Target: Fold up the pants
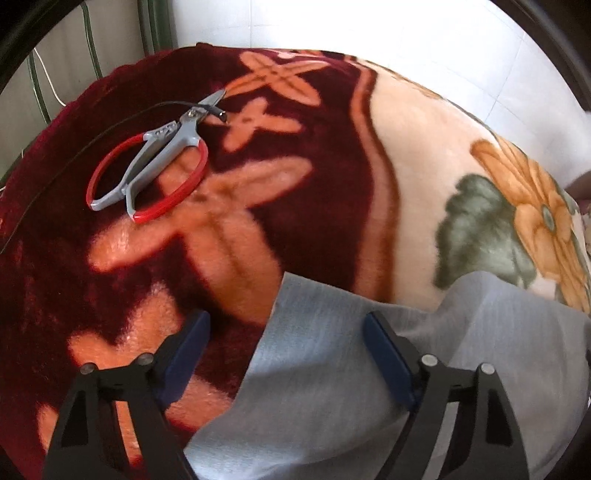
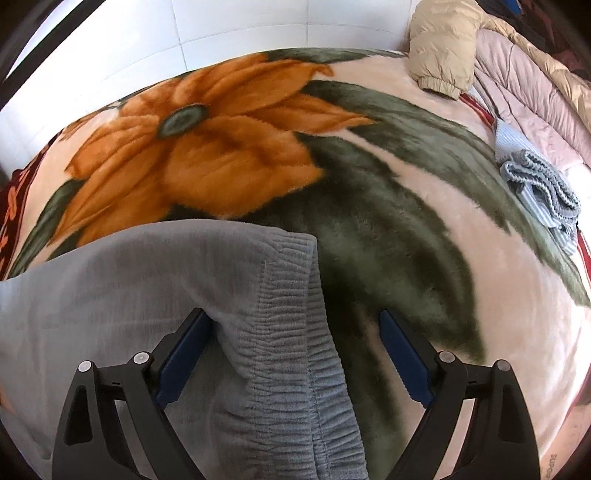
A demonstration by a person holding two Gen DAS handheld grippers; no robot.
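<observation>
grey pants (image 1: 332, 369) lie flat on a plush floral blanket (image 1: 406, 166) spread over a bed, and we hold a gripper over each end of them. through the left wrist camera we see the left gripper (image 1: 286, 328) pointing steeply down with its jaws spread wide, one blue pad over the dark red part of the blanket and the other over the grey cloth, so that the edge of a pant leg runs between them; the pads do not press on the fabric. beyond it on the blanket rest red-handled scissors (image 1: 151, 173), well apart from the pants, with a thin black cable (image 1: 110, 125) passing beside their blades. pale floor tiles (image 1: 369, 26) show past the far edge of the bed.

through the right wrist camera we see the right gripper (image 2: 295, 328) also aimed steeply down, jaws standing wide apart. the ribbed elastic waistband (image 2: 295, 295) of the pants sits between its pads, the left pad just beside the cloth and the right pad over a green leaf in the blanket's print; nothing is pinched. a large orange flower (image 2: 207, 147) fills the blanket beyond the waistband. at the far right edge of the bed we see a crumpled light blue knit garment (image 2: 535, 181), a beige puffer jacket (image 2: 443, 48) and a pinkish quilted cover (image 2: 535, 96), all well apart from the pants.
</observation>
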